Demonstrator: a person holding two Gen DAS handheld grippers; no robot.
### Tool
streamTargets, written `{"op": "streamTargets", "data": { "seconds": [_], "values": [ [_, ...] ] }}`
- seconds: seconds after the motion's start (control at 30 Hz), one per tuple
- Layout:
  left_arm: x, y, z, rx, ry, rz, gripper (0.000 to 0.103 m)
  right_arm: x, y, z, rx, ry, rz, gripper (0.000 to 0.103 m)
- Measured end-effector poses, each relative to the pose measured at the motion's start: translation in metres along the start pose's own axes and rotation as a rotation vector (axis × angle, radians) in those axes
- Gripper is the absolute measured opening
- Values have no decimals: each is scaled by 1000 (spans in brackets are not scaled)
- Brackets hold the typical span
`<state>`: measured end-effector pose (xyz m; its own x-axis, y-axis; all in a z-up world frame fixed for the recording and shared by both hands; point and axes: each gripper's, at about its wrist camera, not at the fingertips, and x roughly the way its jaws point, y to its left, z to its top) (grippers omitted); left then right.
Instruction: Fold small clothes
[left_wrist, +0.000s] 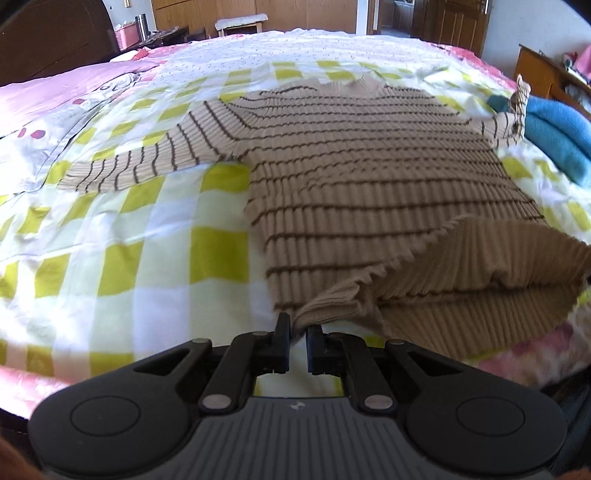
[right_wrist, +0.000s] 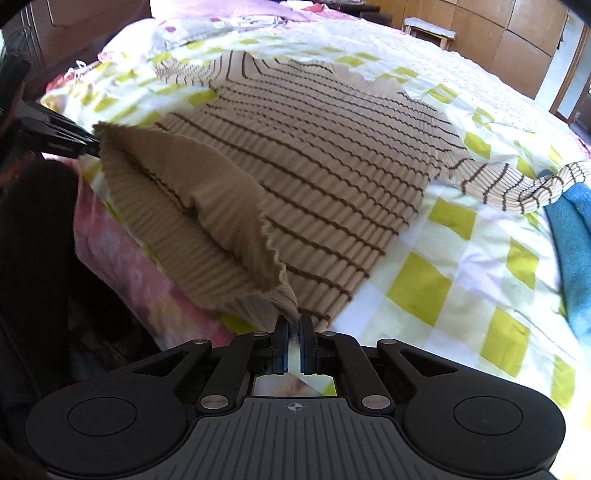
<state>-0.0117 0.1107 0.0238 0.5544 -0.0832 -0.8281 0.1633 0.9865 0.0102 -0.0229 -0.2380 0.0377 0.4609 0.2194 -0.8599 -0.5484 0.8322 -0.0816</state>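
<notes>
In the left wrist view, the left gripper (left_wrist: 299, 330) is pinching one hem corner of the striped sweater (left_wrist: 369, 166) right at its fingertips. Ahead of it the body is lying flat on the checked bedsheet (left_wrist: 147, 240), one sleeve stretching off to its left — so folding is only beginning, by my reading.

In the right wrist view, the right gripper (right_wrist: 293, 326) is clamping the other hem corner, the hem band sagging between the two claws. Sleeves and body are unfolded — nearly everything is left to do.
</notes>
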Motion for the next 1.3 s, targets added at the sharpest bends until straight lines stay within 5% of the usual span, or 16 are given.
{"op": "streamTargets", "data": {
  "seconds": [0.27,0.4,0.53,0.67,0.87,1.07,1.3],
  "values": [
    [-27,13,0,-10,-48,39,27,-23,-10,3,29,-94,19,13],
    [-11,-7,15,-15,-72,-54,30,3,-1,25,73,-149,77,13],
    [20,-47,24,68,-43,-121,31,41,9,34,93,-92,110,13],
    [58,-70,18,119,79,-99,31,66,5,18,108,39,35,11],
    [47,-64,21,110,73,-108,34,50,-14,8,193,-4,51,10],
    [44,-63,37,42,-27,-91,34,51,-26,21,271,-89,29,13],
    [82,-81,49,39,-3,-69,38,68,-32,19,317,-55,2,13]
  ]
}}
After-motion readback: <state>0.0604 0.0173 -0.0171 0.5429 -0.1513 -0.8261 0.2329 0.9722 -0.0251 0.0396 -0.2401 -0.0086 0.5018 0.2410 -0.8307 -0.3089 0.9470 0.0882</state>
